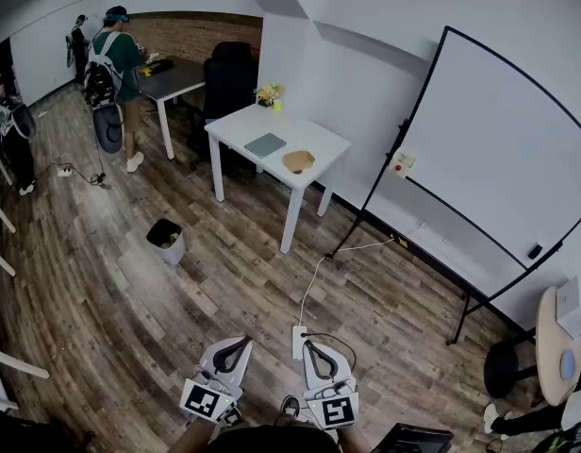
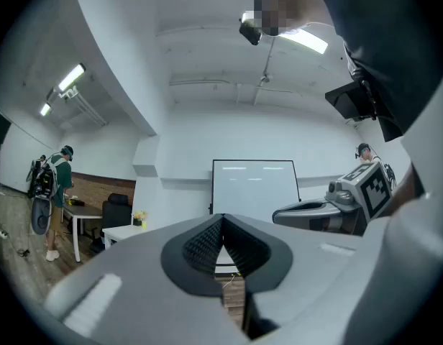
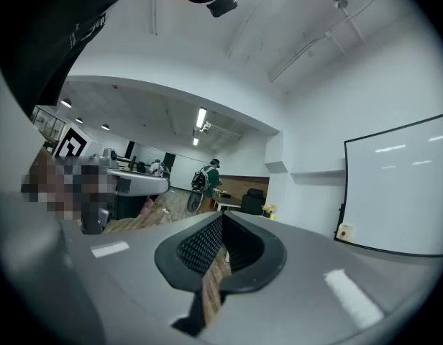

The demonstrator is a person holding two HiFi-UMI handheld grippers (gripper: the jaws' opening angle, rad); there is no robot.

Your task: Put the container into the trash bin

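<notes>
Nearby, the left hand-held gripper (image 1: 233, 344) and right hand-held gripper (image 1: 312, 347) are held shut, empty. Open floor (image 1: 215, 286) is seen up to the trash bin (image 1: 165, 239).

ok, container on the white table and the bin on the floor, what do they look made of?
The container: matte tan, shallow, probably paper pulp or card; too small to be sure. The trash bin: pale smooth wall, likely plastic; the dark liner inside is seemingly a bag.

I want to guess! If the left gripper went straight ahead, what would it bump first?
Probably the whiteboard, far across the room; nothing nearer shows ahead of the shut left gripper. The white table stands off to the left.
</notes>
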